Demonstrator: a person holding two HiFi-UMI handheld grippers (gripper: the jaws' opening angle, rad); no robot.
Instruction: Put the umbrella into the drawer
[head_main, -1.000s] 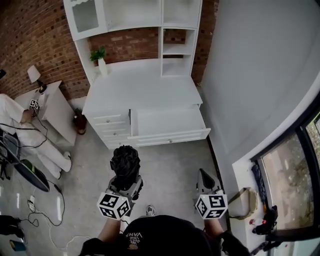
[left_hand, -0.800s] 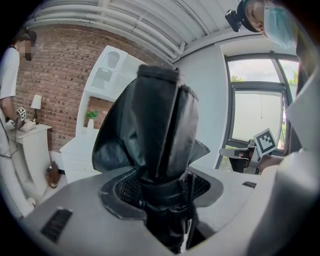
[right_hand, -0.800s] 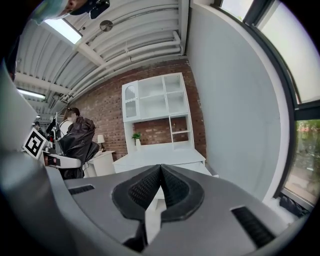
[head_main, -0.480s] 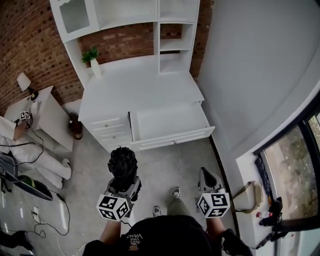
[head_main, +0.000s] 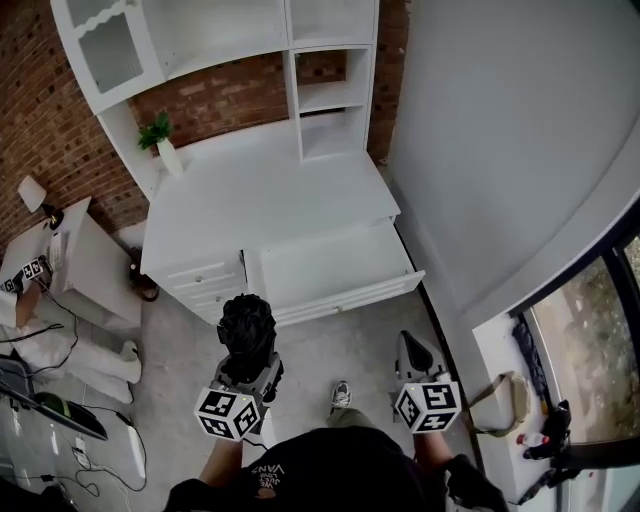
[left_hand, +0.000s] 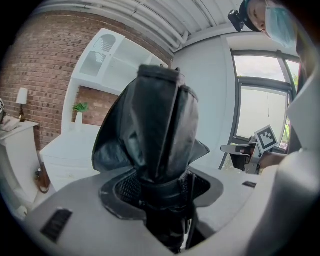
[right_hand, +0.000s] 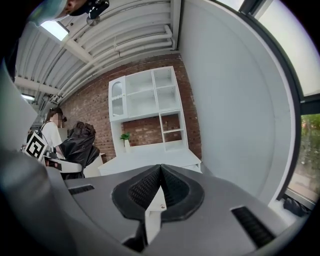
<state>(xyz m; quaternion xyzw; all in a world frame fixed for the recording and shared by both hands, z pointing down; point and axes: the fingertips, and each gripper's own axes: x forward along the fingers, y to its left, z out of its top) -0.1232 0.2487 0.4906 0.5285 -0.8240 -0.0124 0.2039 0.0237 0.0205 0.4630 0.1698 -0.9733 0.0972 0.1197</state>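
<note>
Your left gripper is clamping the umbrella, drawer at one o'clock. Your right gripper is pressing its jaws together, empty.

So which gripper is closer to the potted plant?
Left. The left gripper, holding the umbrella, is out front of the potted plant; the right gripper is farther off rightward.

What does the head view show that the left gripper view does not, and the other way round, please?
Only the head view shows the open drawer and a shoe. Only the left gripper view shows the left hand-held gripper's jaws clamped on the umbrella, and the ceiling. Both show the umbrella, the white cabinet and the potted plant.
</note>
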